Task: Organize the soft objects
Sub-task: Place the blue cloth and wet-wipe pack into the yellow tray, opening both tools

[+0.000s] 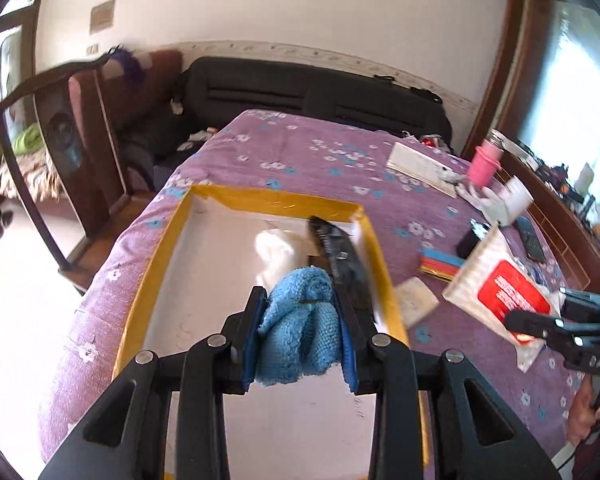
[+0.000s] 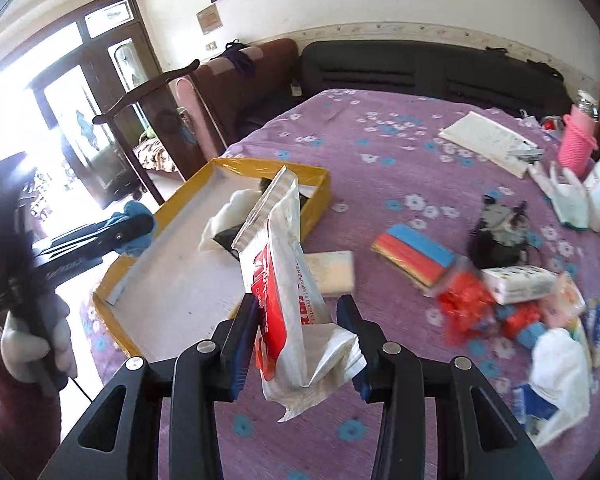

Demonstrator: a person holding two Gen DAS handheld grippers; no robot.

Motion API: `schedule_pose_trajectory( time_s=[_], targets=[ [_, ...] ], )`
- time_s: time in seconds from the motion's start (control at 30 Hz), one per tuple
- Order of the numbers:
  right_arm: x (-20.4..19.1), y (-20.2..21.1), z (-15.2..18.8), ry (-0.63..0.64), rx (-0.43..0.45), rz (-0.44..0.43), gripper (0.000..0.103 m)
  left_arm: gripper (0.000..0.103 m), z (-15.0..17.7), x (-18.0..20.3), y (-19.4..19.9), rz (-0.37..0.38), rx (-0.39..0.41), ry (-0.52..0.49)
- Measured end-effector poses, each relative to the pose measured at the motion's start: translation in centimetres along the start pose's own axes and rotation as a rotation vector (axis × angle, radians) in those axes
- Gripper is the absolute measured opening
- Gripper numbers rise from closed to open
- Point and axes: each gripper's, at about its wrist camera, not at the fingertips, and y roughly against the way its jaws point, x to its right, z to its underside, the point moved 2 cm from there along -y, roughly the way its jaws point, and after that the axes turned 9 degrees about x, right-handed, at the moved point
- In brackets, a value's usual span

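Note:
My left gripper (image 1: 300, 304) is shut on a blue towel (image 1: 302, 328) and holds it above the yellow-rimmed tray (image 1: 156, 264). In the tray lie a white cloth (image 1: 274, 250) and a black item (image 1: 340, 252). My right gripper (image 2: 296, 312) is shut on a white and red wipes pack (image 2: 284, 272), held upright above the purple tablecloth next to the tray (image 2: 320, 188). The left gripper with the towel (image 2: 134, 226) shows at the left of the right wrist view. The right gripper and pack (image 1: 500, 292) show at the right of the left wrist view.
On the purple flowered table (image 2: 380, 152) lie a stack of coloured sponges (image 2: 414, 254), a pale sponge (image 2: 332, 272), a black pouch (image 2: 496, 236), red and white packets (image 2: 512, 292), a white bag (image 2: 560, 384), a pink bottle (image 2: 578, 144) and a booklet (image 2: 488, 140). A chair (image 1: 84, 152) stands left.

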Motion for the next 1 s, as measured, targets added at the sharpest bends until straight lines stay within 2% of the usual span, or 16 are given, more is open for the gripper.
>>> schedule_pose_trajectory(
  time_s=[0.13, 0.43, 0.5, 0.57, 0.63, 0.77, 0.9, 0.97, 1.0],
  targets=[
    [-1.3, -2.7, -0.7, -0.021, -0.035, -0.044, 0.044, 0.032, -0.7, -3.0, -3.0, -0.004, -0.046, 0.062],
    [-3.8, -10.1, -2.5, -0.157, -0.125, -0.181, 0.045, 0.033, -2.0, -7.8, -9.6, -0.037, -0.150, 0.194],
    [-4.6, -11.6, -2.7, -0.160, -0.146, -0.191, 0.045, 0.037, -2.6, -8.6, -10.5, -0.059, -0.145, 0.209],
    [-5.4, -12.8, -2.5, -0.159, -0.168, -0.202, 0.045, 0.054, -3.3, -9.4, -11.2, -0.059, -0.130, 0.230],
    [-6.4, -14.0, -2.2, -0.151, -0.192, -0.211, 0.045, 0.066, -3.8, -10.1, -11.7, -0.060, -0.110, 0.256],
    [-7.6, -15.8, -1.9, -0.140, -0.229, -0.228, 0.045, 0.067, -4.3, -10.7, -11.9, -0.028, -0.095, 0.300],
    [-8.9, -17.1, -1.8, -0.132, -0.244, -0.231, 0.047, 0.071, -4.5, -10.9, -10.0, -0.024, -0.046, 0.313],
    [-9.2, -17.3, -1.7, -0.127, -0.247, -0.235, 0.052, 0.074, -4.5, -11.0, -8.8, -0.023, -0.025, 0.323],
    [-9.3, -17.5, -1.8, -0.123, -0.242, -0.236, 0.061, 0.074, -4.5, -10.9, -8.3, -0.022, -0.018, 0.323]
  ],
)
